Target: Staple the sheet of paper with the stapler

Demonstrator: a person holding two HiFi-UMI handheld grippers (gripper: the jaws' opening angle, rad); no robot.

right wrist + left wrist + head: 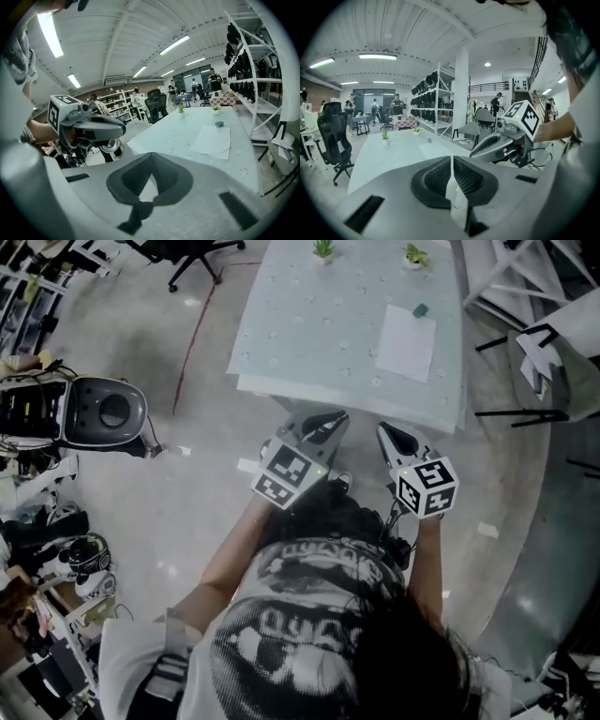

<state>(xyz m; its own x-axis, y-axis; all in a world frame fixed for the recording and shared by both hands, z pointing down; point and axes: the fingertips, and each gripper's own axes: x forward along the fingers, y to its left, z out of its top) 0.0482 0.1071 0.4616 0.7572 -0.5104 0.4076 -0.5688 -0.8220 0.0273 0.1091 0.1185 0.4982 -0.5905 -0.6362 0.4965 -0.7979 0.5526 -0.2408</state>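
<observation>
White tee (309, 610) w/ blk print; dark hair (417, 657). Left gripper (330, 418), right gripper (388, 432): grey shells, b/w marker cubes (289, 472).

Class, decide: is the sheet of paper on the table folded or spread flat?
Spread flat: the sheet of paper lies on the table as one full rectangle, no fold showing.

1. The table (281, 352) is straight ahead of the person and runs away from them.
2. The sheet of paper (406, 343) lies flat on the table's right half.
3. The stapler (420, 310) sits at the paper's far edge, near its right corner. Can't tell if they actually touch.
4. There are two plants on the far edge. The left plant (323, 248) is near the middle, and the right plant (415, 256) is behind the paper.
5. The left gripper (333, 418) and right gripper (389, 432) are side by side, just short of the table's near edge and well apart from the paper.
6. An office chair (192, 251) stands on the floor off the table's far left corner, and a shelving rack (243, 61) is to the table's right.
</observation>
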